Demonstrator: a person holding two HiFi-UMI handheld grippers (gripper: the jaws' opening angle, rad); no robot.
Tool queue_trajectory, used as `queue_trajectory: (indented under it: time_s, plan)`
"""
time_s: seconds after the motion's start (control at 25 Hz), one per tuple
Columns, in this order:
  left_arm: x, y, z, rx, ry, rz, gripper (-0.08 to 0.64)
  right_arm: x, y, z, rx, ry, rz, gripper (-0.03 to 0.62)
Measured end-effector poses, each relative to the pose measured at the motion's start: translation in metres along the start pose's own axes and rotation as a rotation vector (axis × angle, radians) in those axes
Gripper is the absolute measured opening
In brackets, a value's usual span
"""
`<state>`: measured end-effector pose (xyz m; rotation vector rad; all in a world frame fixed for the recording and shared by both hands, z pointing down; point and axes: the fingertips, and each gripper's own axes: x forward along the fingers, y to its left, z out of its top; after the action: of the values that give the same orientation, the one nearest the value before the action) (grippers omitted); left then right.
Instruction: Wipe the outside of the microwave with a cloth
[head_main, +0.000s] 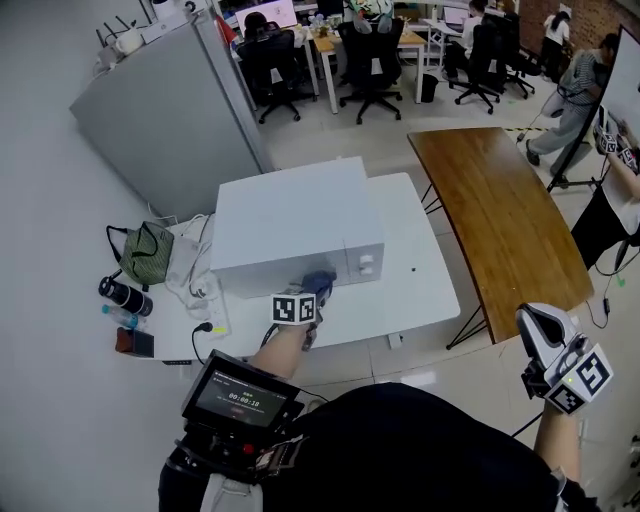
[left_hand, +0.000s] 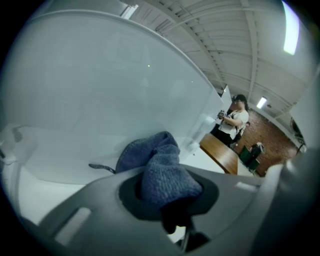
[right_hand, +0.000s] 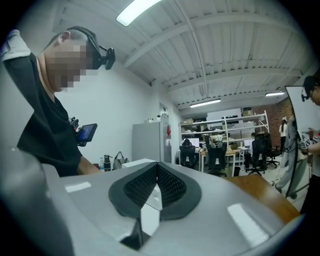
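Your left gripper (head_main: 314, 294) is clamped on a blue, coarse-knit cloth (left_hand: 160, 167). The cloth is bunched into a rounded wad and pressed low against the smooth white front face of the boxy microwave (head_main: 290, 225). The microwave sits on a flat white table (head_main: 425, 290). Your right gripper (right_hand: 156, 187) is well apart at your right side, its ribbed black pads closed together with nothing between them.
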<state>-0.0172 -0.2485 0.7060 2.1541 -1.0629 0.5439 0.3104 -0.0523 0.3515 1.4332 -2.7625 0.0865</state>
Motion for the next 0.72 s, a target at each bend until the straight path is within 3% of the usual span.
queue_trajectory:
  time_s: [0.2, 0.36, 0.52, 0.72]
  plan:
    - [-0.089, 0.14, -0.03, -0.099, -0.045, 0.13, 0.057, 0.08, 0.095, 0.012, -0.012, 0.007, 0.094, 0.005]
    - [-0.123, 0.215, -0.048, -0.134, -0.046, 0.178, 0.057, 0.133, 0.162, 0.024, -0.006, 0.008, 0.147, 0.005]
    - [-0.117, 0.229, -0.046, -0.146, -0.045, 0.165, 0.056, 0.141, 0.177, 0.018, -0.072, 0.069, 0.128, 0.005]
    - [-0.081, 0.176, -0.036, -0.133, -0.024, 0.097, 0.055, 0.122, 0.157, 0.028, -0.026, 0.023, 0.092, 0.005]
